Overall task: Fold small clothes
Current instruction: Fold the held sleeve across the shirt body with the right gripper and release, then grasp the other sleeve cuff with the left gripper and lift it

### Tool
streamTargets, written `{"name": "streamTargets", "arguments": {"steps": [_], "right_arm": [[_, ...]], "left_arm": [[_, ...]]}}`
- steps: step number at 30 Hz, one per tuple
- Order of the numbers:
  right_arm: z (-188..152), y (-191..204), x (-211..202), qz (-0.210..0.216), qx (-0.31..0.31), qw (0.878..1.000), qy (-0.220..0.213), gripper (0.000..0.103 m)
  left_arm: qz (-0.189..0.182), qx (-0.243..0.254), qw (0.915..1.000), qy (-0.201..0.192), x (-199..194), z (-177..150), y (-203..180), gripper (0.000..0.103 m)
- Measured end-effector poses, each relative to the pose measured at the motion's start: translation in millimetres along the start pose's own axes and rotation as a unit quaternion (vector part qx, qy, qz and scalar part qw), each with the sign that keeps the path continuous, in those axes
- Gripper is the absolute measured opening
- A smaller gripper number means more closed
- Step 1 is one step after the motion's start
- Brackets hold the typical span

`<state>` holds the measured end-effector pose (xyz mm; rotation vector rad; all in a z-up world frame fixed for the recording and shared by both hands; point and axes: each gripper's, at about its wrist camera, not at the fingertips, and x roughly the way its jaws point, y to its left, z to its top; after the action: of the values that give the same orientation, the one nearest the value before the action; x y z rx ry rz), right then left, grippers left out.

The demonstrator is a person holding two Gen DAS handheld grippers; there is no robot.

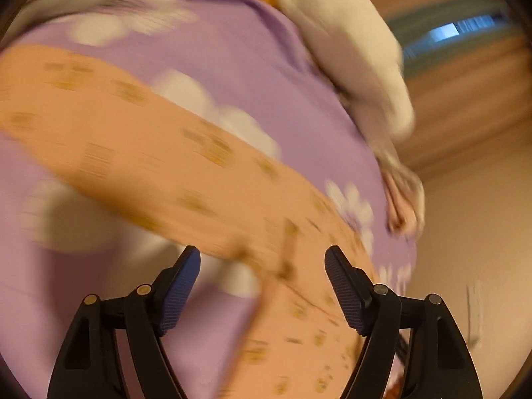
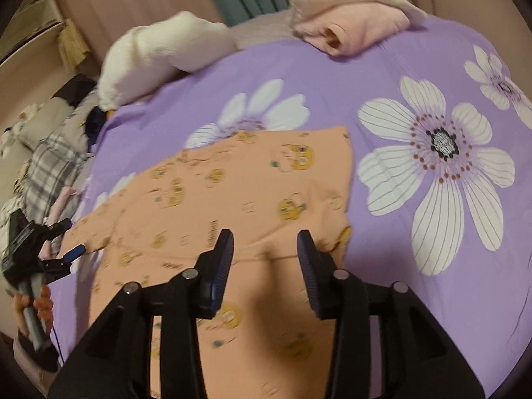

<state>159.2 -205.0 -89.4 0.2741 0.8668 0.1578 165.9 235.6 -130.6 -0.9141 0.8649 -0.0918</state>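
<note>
Both wrist cameras are looking down steeply and closely, sharing the orange garment (image 1: 173,163) (image 2: 239,199) on the purple sheet (image 1: 239,56) (image 2: 382,76).

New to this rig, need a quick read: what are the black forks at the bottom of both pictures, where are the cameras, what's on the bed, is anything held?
No robot: a person holds one pair of tongs in each hand, a fisheye camera on each.

The blurred picture looks along the left tongs. The sharp one looks along the right tongs, and shows the left tongs at its left edge.

An orange printed garment lies on a purple flowered bedsheet, folded pink clothes and a white pillow behind.

Both tongs stand open, holding nothing.
</note>
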Motion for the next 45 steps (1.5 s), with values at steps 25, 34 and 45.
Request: {"name": "streamTargets", "arguments": {"steps": [25,34,45], "right_arm": [[-44,52,-23,0.019,-0.035,0.999,0.018,0.044],[-51,53,-17,0.017,-0.032,0.999,0.029,0.044],[-55,56,-28,0.037,-0.035,0.999,0.015,0.044]], "left_arm": [[0.032,-0.193,0.9642,-0.179,-71,83,162,0.042],[0.131,-0.099,0.9736,-0.158,-76,80,127,0.004],[0.136,0.068,0.9765,-0.152,-74,57,-2,0.004]]}}
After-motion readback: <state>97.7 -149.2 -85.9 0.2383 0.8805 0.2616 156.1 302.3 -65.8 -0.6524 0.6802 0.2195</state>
